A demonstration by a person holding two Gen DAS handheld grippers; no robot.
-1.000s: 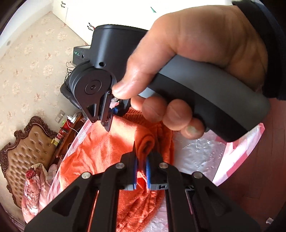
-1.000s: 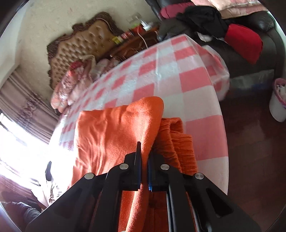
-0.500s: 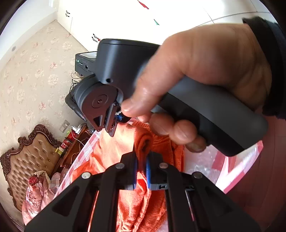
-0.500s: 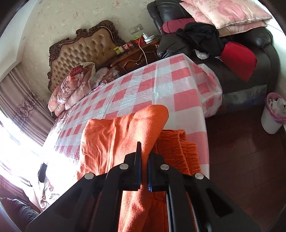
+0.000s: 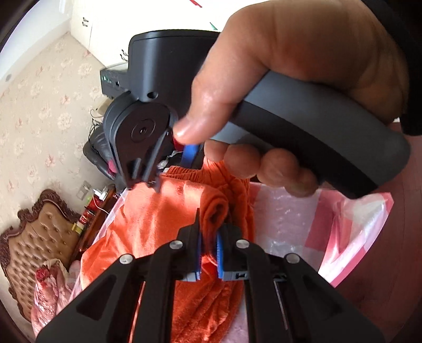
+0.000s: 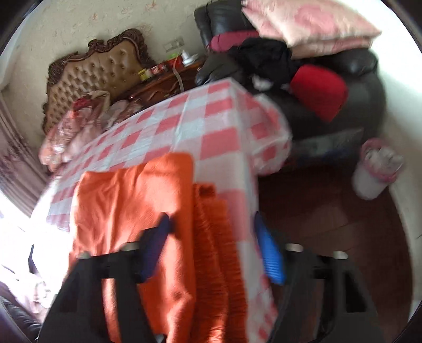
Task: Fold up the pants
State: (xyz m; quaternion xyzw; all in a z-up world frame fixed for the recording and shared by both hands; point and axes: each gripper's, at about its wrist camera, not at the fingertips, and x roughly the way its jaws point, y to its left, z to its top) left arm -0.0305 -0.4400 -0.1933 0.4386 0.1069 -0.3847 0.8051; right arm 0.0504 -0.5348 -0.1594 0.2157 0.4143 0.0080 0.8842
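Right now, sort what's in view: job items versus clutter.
For the job:
orange pants
left gripper, shut on pants
right gripper, open
checked tablecloth

Lying about:
red cushion
pink pillow
waste bin
tufted headboard

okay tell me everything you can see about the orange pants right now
The pants are bright orange, in a soft fleecy fabric, with a gathered, ribbed waistband along the table's near edge. They lie on the pink-and-white checked tablecloth, one layer folded over and mostly flat. The left gripper is shut on a rolled-up bunch of the fabric, lifting it slightly. The right gripper is open above the pants, its fingers spread to either side and holding nothing.
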